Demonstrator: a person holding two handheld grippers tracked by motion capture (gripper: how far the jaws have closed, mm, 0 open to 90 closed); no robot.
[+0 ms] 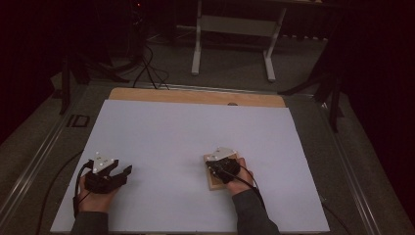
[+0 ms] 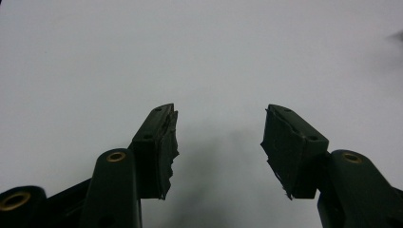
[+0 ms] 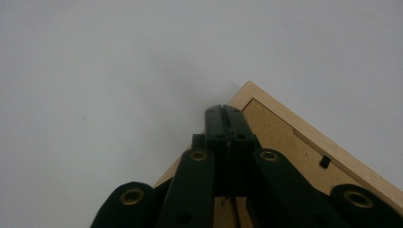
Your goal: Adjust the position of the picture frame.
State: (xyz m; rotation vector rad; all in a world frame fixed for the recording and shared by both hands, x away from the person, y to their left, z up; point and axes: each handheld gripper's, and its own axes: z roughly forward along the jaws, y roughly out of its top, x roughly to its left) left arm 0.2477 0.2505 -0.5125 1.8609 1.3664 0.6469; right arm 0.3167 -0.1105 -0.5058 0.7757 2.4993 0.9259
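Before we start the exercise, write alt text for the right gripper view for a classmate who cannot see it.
The right gripper, its two black fingers pressed shut with nothing visible between them, lies over the back of a wooden picture frame near one corner. The frame lies flat on a plain white table.

Left gripper: black body, grey three-cornered plate on top
Right gripper: black, same grey plate
Jaws: black arms, brass-coloured pivot rings
Pads: black, ragged-edged
Cables: black
Sleeves: dark grey
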